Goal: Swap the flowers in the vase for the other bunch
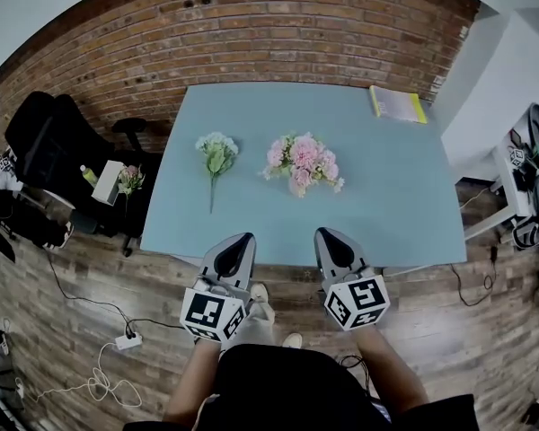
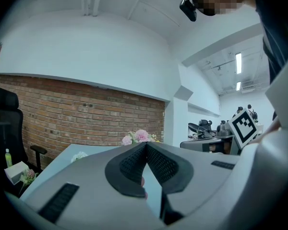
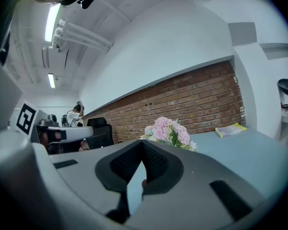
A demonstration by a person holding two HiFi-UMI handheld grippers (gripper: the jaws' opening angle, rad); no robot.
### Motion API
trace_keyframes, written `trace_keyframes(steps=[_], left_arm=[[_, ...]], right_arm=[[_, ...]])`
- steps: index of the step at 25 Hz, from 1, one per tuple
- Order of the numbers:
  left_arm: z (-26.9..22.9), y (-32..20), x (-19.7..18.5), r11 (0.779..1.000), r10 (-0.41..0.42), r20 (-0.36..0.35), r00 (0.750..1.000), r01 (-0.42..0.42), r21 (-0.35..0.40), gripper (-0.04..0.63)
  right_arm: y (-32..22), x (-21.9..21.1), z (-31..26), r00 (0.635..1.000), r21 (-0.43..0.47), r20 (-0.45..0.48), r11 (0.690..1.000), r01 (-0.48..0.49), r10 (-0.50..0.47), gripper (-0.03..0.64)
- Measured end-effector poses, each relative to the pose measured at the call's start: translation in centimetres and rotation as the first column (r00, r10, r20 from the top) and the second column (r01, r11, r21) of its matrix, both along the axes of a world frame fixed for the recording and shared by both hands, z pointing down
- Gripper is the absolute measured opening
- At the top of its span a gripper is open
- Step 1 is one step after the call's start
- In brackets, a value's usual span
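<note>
Left gripper, right gripper: closed, empty. Pink bouquet, white bunch on table; yellow booklet outside left gripper view

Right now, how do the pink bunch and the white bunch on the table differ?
Colour: the pink bunch is mostly pink; the white bunch is whitish with green leaves.
Size: the pink bunch is fuller and wider; the white bunch is small.
Pose: the white bunch lies flat, stem toward the near edge; the pink bunch shows no stem from above and stands raised in the right gripper view.
Both are on the blue table, apart.
</note>
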State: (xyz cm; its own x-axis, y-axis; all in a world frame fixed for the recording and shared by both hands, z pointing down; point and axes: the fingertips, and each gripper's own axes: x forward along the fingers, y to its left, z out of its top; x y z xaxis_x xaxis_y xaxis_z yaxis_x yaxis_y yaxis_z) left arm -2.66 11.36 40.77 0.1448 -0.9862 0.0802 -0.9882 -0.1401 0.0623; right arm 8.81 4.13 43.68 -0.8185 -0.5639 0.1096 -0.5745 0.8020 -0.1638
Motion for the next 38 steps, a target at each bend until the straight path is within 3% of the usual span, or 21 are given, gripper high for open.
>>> trace_keyframes(steps=[14,23,38], left_arm=[[-0.8,-7.6,-5.1,0.999,0.050,-0.025,0.998,-0.050,-0.004,0.008],[-1.6,-12.7,-8.4,0.992,0.121,-0.064,0.991,-0.120,0.027,0.008],[-1.7,-17.1,-11.7,0.974,0.225,-0.084,0.971,-0.221,0.052,0.008]], right_arm=[[-6.4,-4.5,-1.3,0.999,0.009,-0.002,0.999,-0.047,0.047,0.012],[-10.2,-6.6,-3.4,0.992,0.054,-0.010,0.991,-0.124,0.125,0.012],[-13.9,-9.2,-5.2,0.974,0.096,-0.035,0.970,-0.221,0.225,0.012]])
